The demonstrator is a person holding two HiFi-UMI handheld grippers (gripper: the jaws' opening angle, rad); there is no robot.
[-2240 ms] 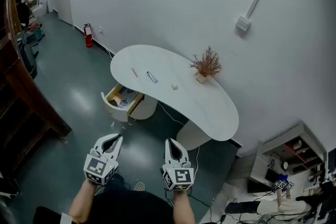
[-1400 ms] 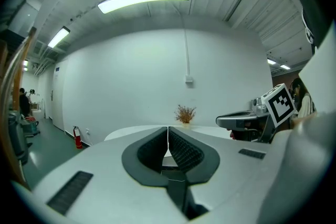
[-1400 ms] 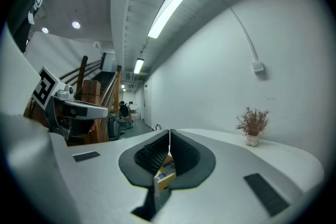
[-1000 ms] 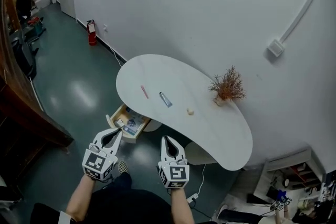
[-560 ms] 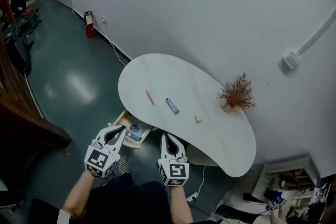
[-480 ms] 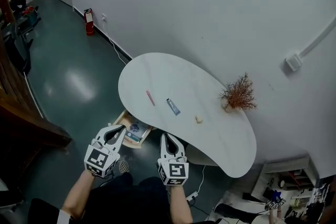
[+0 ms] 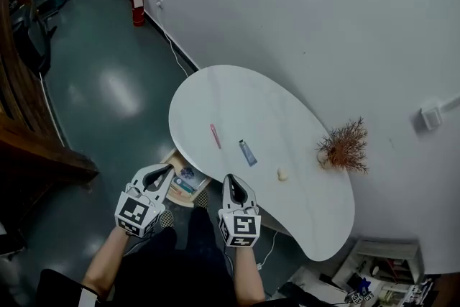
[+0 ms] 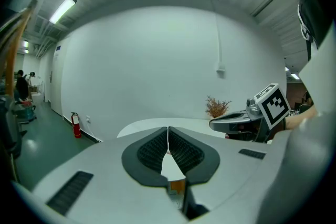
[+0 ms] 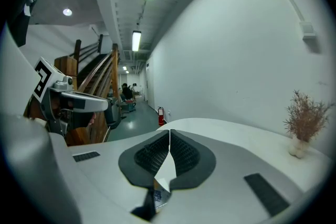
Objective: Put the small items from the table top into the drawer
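Smooth, kidney-shaped white table (image 7: 241, 98) — slim pink stick (image 7: 215, 136), blue tube (image 7: 247, 152) atop.

Three small items lie in a row on the white table top (image 7: 237, 101), beyond the right gripper (image 7: 233, 181). A thin pink stick (image 7: 215, 136) lies up-left of its tips, a blue-grey tube (image 7: 247, 152) just ahead, and a cream lump (image 7: 282, 174) to the right. The wooden drawer (image 7: 185, 198) stands open between that gripper and the left gripper (image 7: 164, 170), with things inside.
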